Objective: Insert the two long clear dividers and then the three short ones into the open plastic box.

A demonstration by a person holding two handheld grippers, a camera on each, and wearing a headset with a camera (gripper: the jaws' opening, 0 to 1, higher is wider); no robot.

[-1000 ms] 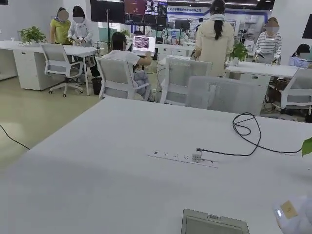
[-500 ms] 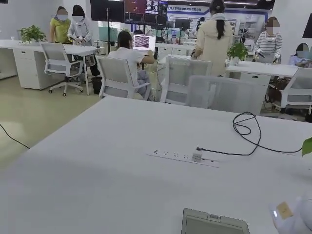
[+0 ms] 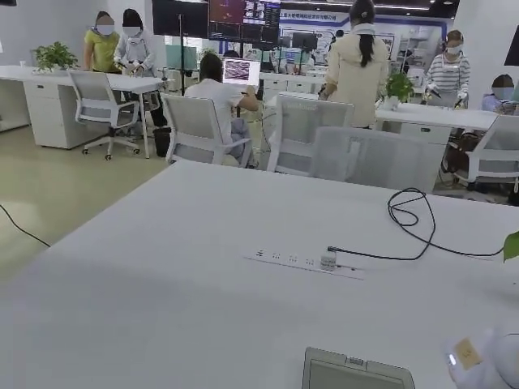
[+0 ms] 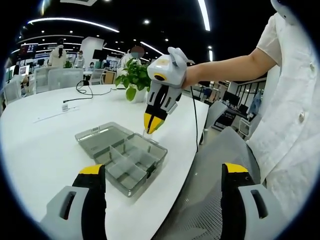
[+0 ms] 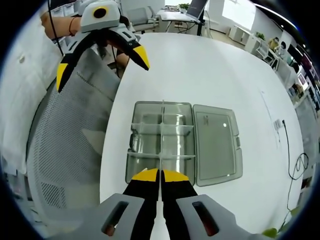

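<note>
Open box (image 5: 145,142) at table (image 5: 200,65) edge, directly below right gripper (image 5: 160,172). Long divider (image 5: 161,115) runs straight ahead from its jaws. Jaws together; divider pinched or already seated, cannot tell. Left gripper (image 4: 162,169) farther off, beside box, jaws wide apart.

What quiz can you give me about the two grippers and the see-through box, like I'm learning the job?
1. Fill in: the right gripper hangs over the plastic box with its fingers ____.
2. True or false: the lid is closed over the plastic box.
3. Which one has its fingers spread wide apart? A) the right gripper B) the left gripper C) both

Key: 1. shut. 2. False: the lid lies open, flat beside the box. 3. B.
</note>
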